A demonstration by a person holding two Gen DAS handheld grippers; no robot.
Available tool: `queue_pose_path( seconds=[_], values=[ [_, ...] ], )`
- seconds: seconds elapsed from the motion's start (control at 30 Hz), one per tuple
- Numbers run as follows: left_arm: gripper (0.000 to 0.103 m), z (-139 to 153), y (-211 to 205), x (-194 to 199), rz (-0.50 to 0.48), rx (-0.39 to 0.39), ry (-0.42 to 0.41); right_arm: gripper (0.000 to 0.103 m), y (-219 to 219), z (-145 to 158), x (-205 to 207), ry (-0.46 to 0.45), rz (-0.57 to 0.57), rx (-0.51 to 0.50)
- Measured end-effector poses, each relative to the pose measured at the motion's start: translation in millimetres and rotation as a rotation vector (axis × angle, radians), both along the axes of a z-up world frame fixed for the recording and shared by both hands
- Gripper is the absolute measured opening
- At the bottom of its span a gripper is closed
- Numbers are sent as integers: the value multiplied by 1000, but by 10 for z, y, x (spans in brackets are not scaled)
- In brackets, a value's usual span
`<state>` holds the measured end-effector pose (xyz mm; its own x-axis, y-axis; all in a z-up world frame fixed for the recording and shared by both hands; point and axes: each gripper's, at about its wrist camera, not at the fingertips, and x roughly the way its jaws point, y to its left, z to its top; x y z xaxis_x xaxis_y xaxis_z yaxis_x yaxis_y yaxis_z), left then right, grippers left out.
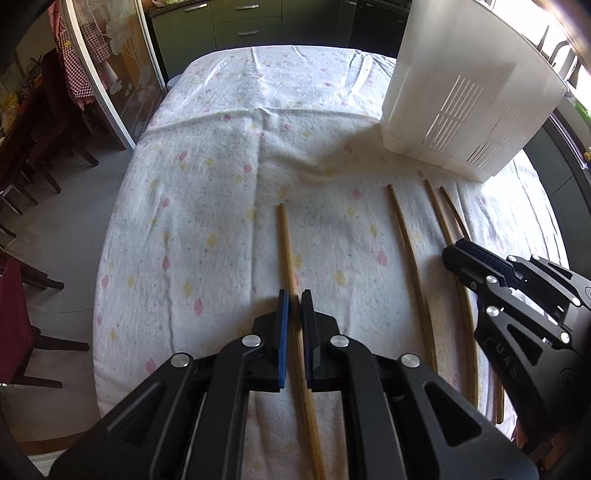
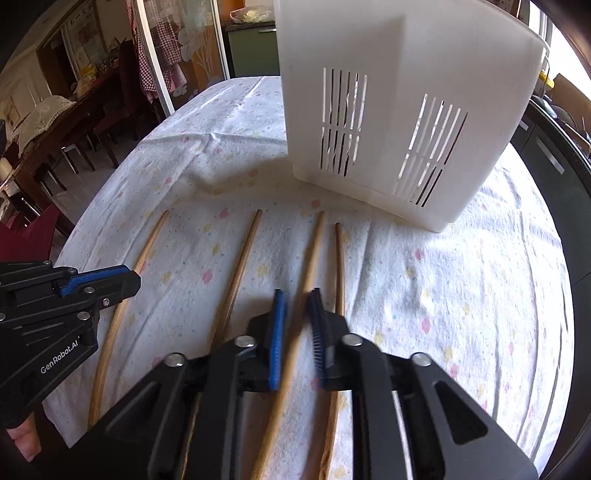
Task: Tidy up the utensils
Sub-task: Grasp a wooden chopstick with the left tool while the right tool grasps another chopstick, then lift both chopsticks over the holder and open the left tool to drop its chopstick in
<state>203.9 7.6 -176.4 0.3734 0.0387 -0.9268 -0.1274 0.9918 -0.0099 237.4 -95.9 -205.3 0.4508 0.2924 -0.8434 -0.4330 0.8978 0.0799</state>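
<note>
Several wooden chopsticks lie side by side on a flowered cloth. In the left wrist view my left gripper [image 1: 295, 295] has its blue pads close on either side of the leftmost chopstick [image 1: 287, 247], nearly shut on it; whether they grip it is unclear. In the right wrist view my right gripper [image 2: 297, 293] is partly open around a light chopstick [image 2: 314, 251], a gap left on both sides. A darker chopstick [image 2: 339, 258] lies just right of it, another [image 2: 240, 258] to the left. The white slotted utensil holder [image 2: 399, 110] stands beyond the tips. The left gripper [image 2: 110, 277] also shows there.
The table's cloth [image 1: 221, 166] has a raised fold in front of the holder [image 1: 461, 92]. The right gripper [image 1: 491, 280] sits over the right chopsticks in the left wrist view. Dark chairs [image 1: 22, 295] stand left of the table, cabinets [image 1: 240, 22] behind it.
</note>
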Motion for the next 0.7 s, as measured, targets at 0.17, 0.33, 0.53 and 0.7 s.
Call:
queue_pose_path(
  seconds=[0.17, 0.33, 0.53, 0.7],
  values=[
    [6, 54, 6, -1, -11, -27, 3, 7, -162, 139, 17, 32, 6, 101],
    [6, 198, -38, -34, -42, -37, -13, 7, -371, 486, -126, -11, 15, 211],
    [6, 477, -89, -139, -83, -57, -60, 7, -638, 751, -360, -59, 20, 306],
    [6, 752, -138, -244, -117, -74, -103, 7, -855, 871, -548, -87, 13, 359]
  ],
)
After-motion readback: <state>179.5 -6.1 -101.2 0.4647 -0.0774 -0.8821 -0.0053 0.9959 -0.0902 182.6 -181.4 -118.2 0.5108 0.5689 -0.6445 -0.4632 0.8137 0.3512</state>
